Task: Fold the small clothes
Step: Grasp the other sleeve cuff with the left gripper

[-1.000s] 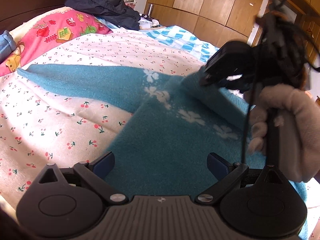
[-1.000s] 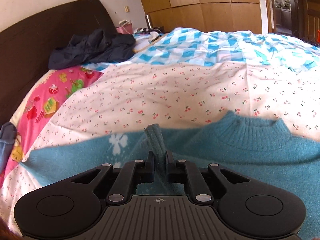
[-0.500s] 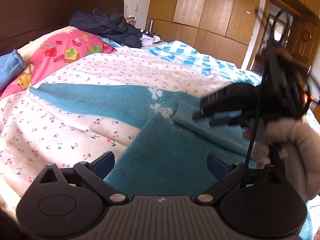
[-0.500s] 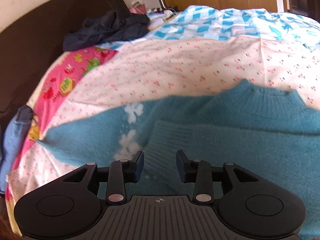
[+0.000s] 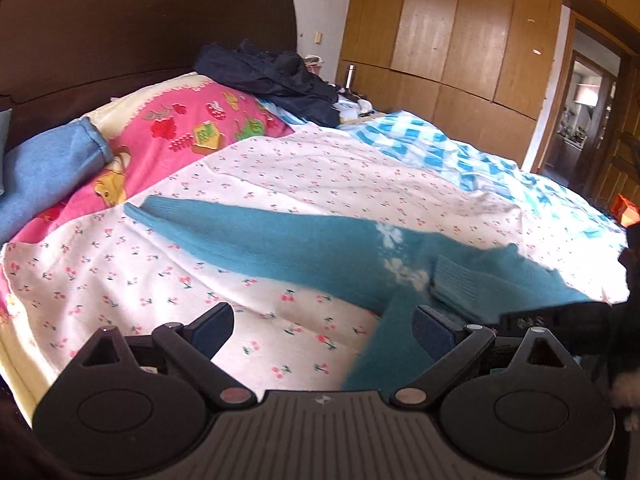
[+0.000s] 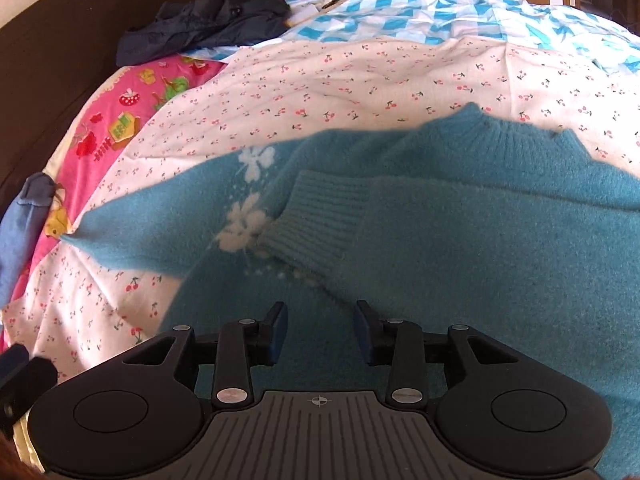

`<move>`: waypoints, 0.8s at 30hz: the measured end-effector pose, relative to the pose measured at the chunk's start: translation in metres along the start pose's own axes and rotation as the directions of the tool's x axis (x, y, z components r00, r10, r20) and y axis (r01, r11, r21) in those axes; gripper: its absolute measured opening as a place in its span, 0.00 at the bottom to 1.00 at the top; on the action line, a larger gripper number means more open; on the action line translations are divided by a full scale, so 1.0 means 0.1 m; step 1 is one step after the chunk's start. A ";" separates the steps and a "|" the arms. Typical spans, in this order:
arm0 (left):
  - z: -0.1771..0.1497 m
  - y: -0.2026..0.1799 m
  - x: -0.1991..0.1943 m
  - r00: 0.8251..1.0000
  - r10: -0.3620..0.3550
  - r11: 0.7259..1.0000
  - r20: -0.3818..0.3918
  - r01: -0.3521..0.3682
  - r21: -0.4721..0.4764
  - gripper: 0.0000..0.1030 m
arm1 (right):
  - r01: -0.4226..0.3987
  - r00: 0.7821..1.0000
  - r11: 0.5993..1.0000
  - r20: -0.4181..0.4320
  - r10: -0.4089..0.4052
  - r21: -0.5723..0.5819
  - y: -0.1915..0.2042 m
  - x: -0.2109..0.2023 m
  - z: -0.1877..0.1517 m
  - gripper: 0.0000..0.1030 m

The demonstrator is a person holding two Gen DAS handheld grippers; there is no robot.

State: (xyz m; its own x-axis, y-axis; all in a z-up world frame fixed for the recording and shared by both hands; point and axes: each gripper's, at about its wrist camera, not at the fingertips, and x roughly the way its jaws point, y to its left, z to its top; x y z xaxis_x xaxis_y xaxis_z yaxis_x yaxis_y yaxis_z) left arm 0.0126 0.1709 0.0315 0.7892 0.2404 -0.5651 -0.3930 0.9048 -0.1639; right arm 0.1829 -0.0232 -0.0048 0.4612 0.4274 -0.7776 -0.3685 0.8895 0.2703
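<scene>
A teal knit sweater (image 6: 460, 240) with white flower marks lies flat on the cherry-print sheet (image 6: 340, 72). One sleeve is folded across the body, its ribbed cuff (image 6: 316, 216) resting near the flowers. The other sleeve (image 5: 248, 232) stretches out to the left. My right gripper (image 6: 320, 326) is open and empty, just above the sweater's body, short of the cuff. My left gripper (image 5: 324, 324) is open and empty, over the sheet at the sweater's left edge. The sweater also shows in the left wrist view (image 5: 400, 352).
A pink cartoon pillow (image 5: 180, 132) and a blue cloth (image 5: 44, 172) lie to the left. A dark jacket (image 5: 272, 76) is heaped by the headboard. A blue checked blanket (image 6: 460, 12) covers the far side. Wooden wardrobes (image 5: 460, 40) stand behind.
My right gripper opened, let go of the cuff on the sweater's body and drew back. My left gripper moved left, toward the outstretched sleeve.
</scene>
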 end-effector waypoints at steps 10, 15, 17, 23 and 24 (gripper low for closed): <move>0.42 1.09 0.79 0.990 0.113 0.953 -0.083 -0.132 -0.274 0.68 | -0.074 0.997 0.997 0.012 0.074 -0.021 0.13 -0.16 -0.14 0.35; 0.47 1.55 1.20 0.982 0.144 0.892 -0.125 -0.184 -0.414 0.52 | -0.113 0.994 0.994 0.010 0.113 -0.012 0.25 -0.15 -0.13 0.35; 0.51 1.69 1.32 0.984 0.138 0.862 -0.116 -0.177 -0.475 0.50 | -0.129 0.992 0.992 0.009 0.129 -0.011 0.30 -0.14 -0.12 0.35; 0.58 1.88 1.68 0.980 0.144 0.810 -0.134 -0.195 -0.554 0.42 | -0.160 0.987 0.985 0.005 0.161 -0.061 0.51 -0.10 -0.10 0.35; 0.57 1.89 1.72 0.980 0.142 0.799 -0.137 -0.195 -0.569 0.39 | -0.165 0.986 0.984 0.005 0.166 -0.063 0.53 -0.10 -0.10 0.35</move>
State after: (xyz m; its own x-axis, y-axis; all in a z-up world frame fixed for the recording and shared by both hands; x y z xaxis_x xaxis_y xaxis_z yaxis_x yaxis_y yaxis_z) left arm 0.1008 0.4037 -0.0502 0.6533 0.3158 -0.6881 -0.7363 0.4764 -0.4805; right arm 0.1510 0.0179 0.0117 0.3974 0.5697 -0.7193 -0.4898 0.7946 0.3587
